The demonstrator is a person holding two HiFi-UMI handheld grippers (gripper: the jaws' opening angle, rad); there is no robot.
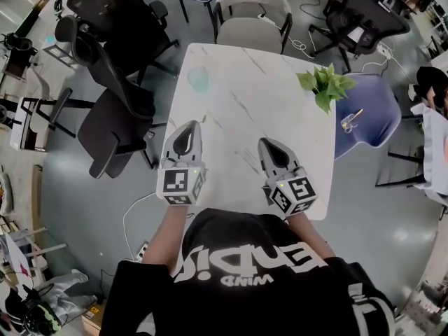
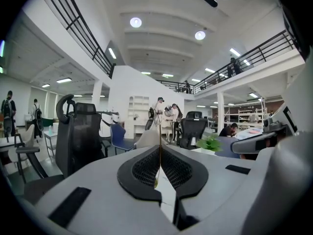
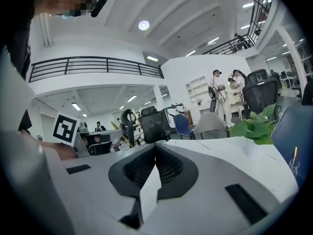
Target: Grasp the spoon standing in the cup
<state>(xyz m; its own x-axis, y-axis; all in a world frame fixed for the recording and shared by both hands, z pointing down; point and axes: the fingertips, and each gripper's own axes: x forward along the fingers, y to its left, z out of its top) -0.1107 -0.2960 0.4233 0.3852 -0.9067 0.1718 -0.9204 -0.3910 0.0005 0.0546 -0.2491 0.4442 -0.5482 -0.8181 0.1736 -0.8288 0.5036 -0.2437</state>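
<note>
A small clear cup (image 1: 347, 124) with a spoon (image 1: 354, 115) leaning in it stands on the blue chair seat (image 1: 374, 117), just off the table's right edge. In the right gripper view the same cup (image 3: 293, 166) sits at the far right with the spoon's handle (image 3: 295, 153) sticking up. My left gripper (image 1: 190, 124) (image 2: 160, 148) and right gripper (image 1: 268, 143) (image 3: 155, 145) hover side by side over the near half of the white marble table (image 1: 245, 110). Both are shut with nothing between the pads. The cup is well to the right of the right gripper.
A pale green glass (image 1: 198, 79) stands near the table's far left edge. A leafy green plant (image 1: 323, 84) (image 3: 254, 126) sits at the far right corner, between the grippers and the cup. Black office chairs (image 1: 112, 117) crowd the left side, and more chairs stand behind the table.
</note>
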